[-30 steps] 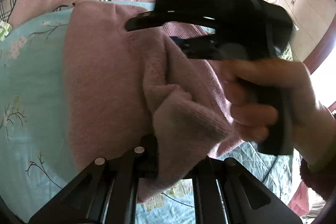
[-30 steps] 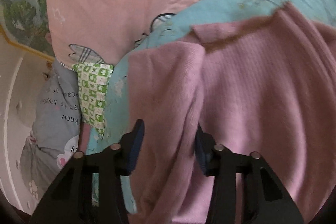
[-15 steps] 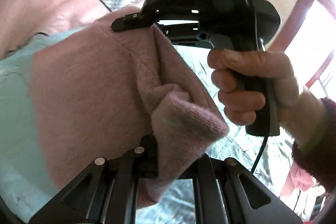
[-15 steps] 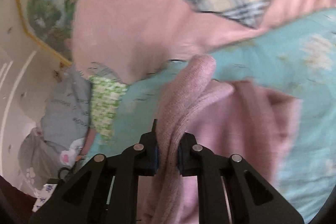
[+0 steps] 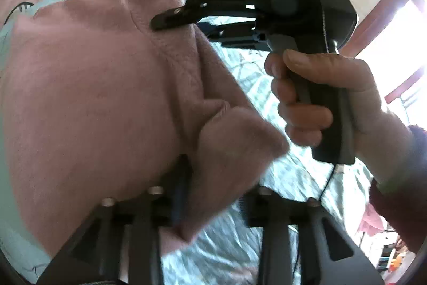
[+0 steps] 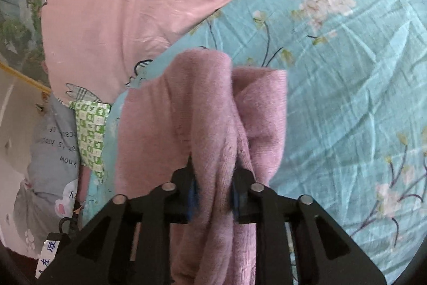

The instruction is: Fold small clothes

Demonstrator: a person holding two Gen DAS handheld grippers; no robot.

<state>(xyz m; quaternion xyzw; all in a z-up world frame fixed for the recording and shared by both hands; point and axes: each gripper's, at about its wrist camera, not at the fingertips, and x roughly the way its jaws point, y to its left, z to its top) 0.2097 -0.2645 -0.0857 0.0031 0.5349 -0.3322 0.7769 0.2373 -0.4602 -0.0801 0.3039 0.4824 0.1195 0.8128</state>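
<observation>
Looking along the left hand-held gripper (image 5: 210, 194), we see its jaws have just been opening; they stand apart, with a blurred fold of the pink knit sweater (image 5: 88, 98) loose between them. Our right hand-held gripper (image 6: 213, 191) has jaws narrowly set that have just been opening a little, and the blue pads (image 6: 192, 194) press a bunched fold of the sweater. Our right hand (image 5: 320, 100) grips its black handle. The sweater hangs folded above the turquoise floral bedsheet (image 6: 347, 87), near a pink quilt (image 6: 88, 18) with a plaid heart.
</observation>
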